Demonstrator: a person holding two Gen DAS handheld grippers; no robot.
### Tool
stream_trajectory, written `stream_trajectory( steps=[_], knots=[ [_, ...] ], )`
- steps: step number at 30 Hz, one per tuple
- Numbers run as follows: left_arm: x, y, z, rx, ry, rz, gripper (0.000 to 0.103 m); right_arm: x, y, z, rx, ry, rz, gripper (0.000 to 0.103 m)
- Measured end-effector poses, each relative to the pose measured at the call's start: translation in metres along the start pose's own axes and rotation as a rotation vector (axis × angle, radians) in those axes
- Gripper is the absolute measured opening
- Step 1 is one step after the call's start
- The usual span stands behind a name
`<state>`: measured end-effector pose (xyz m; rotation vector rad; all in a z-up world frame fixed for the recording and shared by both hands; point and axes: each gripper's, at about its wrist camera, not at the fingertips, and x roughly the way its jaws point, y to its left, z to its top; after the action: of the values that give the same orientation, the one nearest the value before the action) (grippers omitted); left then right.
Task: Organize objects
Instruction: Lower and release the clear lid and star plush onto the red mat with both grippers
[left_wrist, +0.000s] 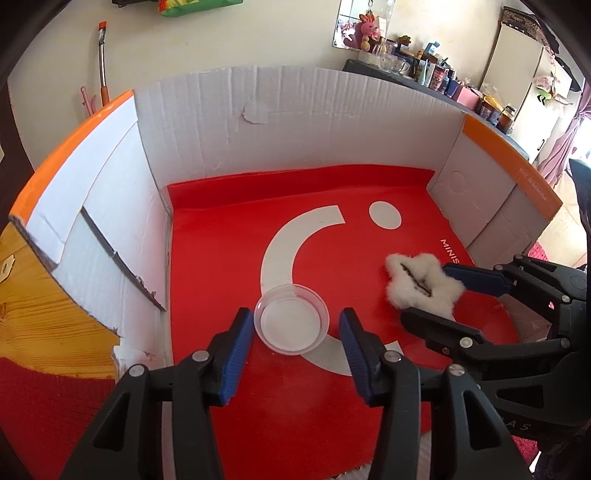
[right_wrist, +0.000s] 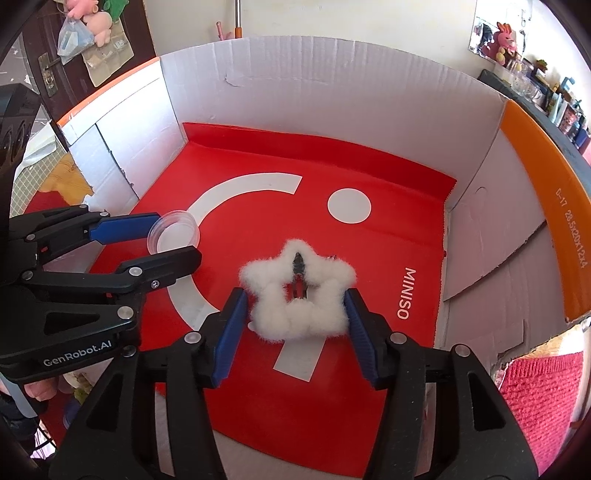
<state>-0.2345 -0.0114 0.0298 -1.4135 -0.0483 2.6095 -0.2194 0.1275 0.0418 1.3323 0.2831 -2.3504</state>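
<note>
Blue-padded, the left hand-held gripper (left_wrist: 291, 326) stands open astride the clear round plastic dish (left_wrist: 291, 319). The right hand-held gripper (right_wrist: 295, 308) straddles, unpressed, the fluffy white star-shaped hair clip (right_wrist: 297, 295) right of that dish. Soft, light; squeeze across its points.

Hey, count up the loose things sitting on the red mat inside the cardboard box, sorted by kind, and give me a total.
Clear round plastic dish: 1
Fluffy white star hair clip: 1
Total: 2

Both lie on the red mat, each between one gripper's open jaws.
</note>
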Motion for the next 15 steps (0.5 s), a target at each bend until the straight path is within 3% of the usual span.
stream_trajectory(
  steps=[15],
  knots=[
    [-0.022, -0.005, 0.0, 0.026, -0.068, 0.041, 0.066, -0.021, 0.0, -0.005, 0.016, -0.066, -0.007, 0.063]
  ],
)
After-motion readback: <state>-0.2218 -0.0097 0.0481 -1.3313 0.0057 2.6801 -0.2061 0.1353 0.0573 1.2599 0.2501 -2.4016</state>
